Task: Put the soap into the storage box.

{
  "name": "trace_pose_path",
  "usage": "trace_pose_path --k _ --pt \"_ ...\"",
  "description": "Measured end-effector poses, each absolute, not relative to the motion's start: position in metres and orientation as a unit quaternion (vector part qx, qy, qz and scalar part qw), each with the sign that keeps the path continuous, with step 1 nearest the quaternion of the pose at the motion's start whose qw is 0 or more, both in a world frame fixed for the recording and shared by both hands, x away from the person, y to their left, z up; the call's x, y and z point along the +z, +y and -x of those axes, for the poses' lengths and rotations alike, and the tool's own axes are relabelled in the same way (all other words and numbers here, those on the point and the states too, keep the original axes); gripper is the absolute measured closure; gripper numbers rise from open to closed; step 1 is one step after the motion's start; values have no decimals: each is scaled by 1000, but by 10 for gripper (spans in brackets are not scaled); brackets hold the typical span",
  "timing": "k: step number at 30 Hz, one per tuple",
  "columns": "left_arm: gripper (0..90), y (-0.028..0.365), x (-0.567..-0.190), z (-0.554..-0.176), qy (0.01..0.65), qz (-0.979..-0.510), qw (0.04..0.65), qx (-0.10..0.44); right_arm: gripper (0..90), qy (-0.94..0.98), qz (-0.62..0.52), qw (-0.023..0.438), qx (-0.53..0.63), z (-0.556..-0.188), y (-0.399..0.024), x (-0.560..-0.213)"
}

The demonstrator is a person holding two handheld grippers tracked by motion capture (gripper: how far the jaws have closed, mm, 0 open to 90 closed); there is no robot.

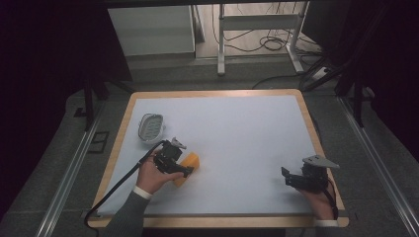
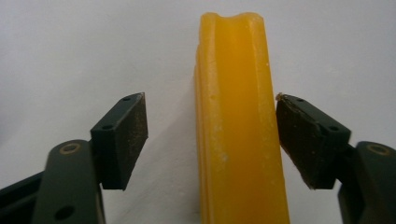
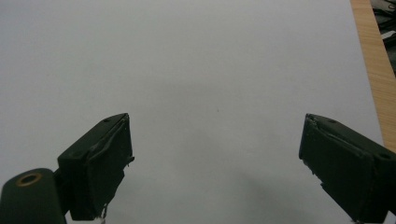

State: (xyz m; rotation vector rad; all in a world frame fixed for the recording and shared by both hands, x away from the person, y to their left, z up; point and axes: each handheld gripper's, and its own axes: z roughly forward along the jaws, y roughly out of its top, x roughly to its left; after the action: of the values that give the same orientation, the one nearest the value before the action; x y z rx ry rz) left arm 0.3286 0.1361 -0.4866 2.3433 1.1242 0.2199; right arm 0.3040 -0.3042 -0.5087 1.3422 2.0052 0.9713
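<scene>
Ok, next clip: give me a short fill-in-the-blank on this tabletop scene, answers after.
1. The bar between the left gripper jaws is ____ in colour.
2. The right gripper has ____ between its jaws.
3. In the high view, the soap dish lies on the ____ side of the table.

Missing words: yellow; nothing; left

The left gripper (image 1: 184,171) is pointing right, its jaws standing apart with a gap on one side. The right gripper (image 1: 288,178) is pointing left, jaws gaping wide, both hands reaching in from below.
</scene>
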Motion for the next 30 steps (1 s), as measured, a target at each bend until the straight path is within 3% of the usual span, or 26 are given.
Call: trace_pose_path --k 9,14,16,30 --pt "482 130 -493 -327 416 -871 252 74 95 740 -502 271 356 -304 -307 -509" --pt "513 127 -497 -327 414 -874 243 72 95 741 -501 272 356 -304 -307 -510" --pt "581 126 -497 -325 410 -875 246 75 95 741 -502 271 355 -305 -307 -510" --pt "608 129 -495 -325 406 -878 243 73 95 739 -505 272 354 -305 -310 -511"
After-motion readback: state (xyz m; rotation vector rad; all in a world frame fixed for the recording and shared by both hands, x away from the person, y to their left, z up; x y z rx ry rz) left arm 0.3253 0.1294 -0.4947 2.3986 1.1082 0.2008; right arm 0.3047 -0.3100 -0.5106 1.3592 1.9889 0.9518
